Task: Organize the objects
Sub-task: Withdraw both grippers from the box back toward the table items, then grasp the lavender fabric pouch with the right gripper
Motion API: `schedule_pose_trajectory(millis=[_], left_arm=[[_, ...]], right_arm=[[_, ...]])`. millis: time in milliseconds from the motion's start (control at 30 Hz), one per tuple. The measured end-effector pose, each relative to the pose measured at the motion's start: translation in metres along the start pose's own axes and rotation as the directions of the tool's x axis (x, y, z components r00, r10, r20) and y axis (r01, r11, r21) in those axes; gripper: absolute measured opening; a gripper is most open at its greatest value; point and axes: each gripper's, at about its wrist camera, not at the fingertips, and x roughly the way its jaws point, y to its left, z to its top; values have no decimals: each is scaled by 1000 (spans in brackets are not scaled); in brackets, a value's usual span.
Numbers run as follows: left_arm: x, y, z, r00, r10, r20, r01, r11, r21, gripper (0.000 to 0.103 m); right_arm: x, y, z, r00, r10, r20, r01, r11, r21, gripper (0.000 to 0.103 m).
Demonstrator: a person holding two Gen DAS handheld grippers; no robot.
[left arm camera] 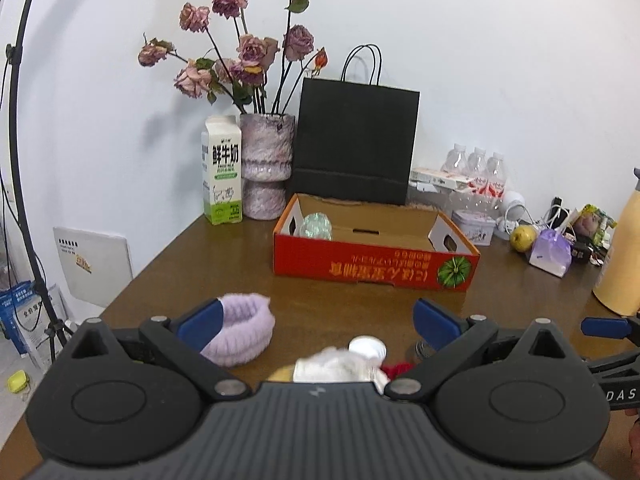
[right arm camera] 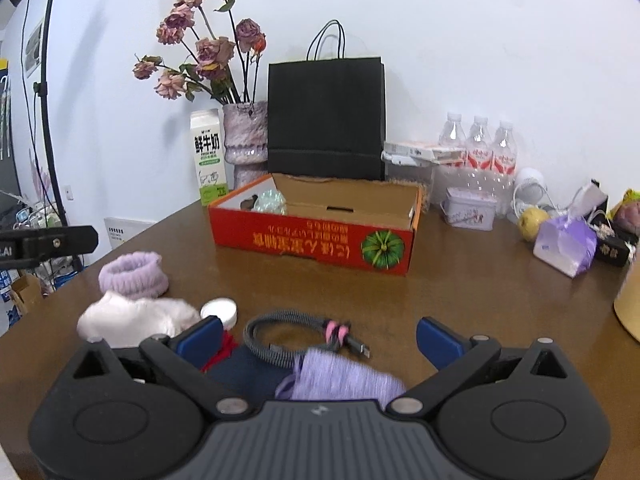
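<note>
A red cardboard box (left arm camera: 372,266) (right arm camera: 312,242) stands open on the brown table, with an iridescent ball (left arm camera: 316,226) (right arm camera: 272,201) in its left end. My left gripper (left arm camera: 318,322) is open and empty, above a white fluffy item (left arm camera: 336,368) and a white round lid (left arm camera: 366,347); a lilac knitted band (left arm camera: 244,330) lies by its left finger. My right gripper (right arm camera: 320,338) is open and empty over a coiled grey cable (right arm camera: 296,336), a lilac cloth (right arm camera: 344,378) and a dark blue cloth (right arm camera: 248,372). The band (right arm camera: 134,274), fluffy item (right arm camera: 136,318) and lid (right arm camera: 219,310) lie to its left.
A black paper bag (left arm camera: 354,144), a vase of dried roses (left arm camera: 266,164) and a milk carton (left arm camera: 222,172) stand at the back wall. Water bottles (right arm camera: 478,148), a tin (right arm camera: 470,208), a yellow fruit (right arm camera: 532,222), a lilac pouch (right arm camera: 566,246) and a yellow container (left arm camera: 622,256) crowd the right.
</note>
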Motion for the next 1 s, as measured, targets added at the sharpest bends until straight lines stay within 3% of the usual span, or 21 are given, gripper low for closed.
schedule_pose_trajectory(millis=[233,467,833,1000], left_arm=[[-9,10,-23,1000,5,-21,-6,1000,-24,103],[-16,9,-43,1000,17,-25,-17,1000,8,103],[-7,12,-58,998,9,-60,-8,1000,3,103],[1,15,-61,996,15,-87,-16,1000,-5,103]], right_arm=[[-11,-2,-35,999,-11,-49,12,1000,26,103],[-14,-10,-60,996,-25,-81,30,997,66,103],[16,-12,-81,982,-39,-185,50,997,56,103],[23,-9,-81,980,-52,-194,58,998,27,103]])
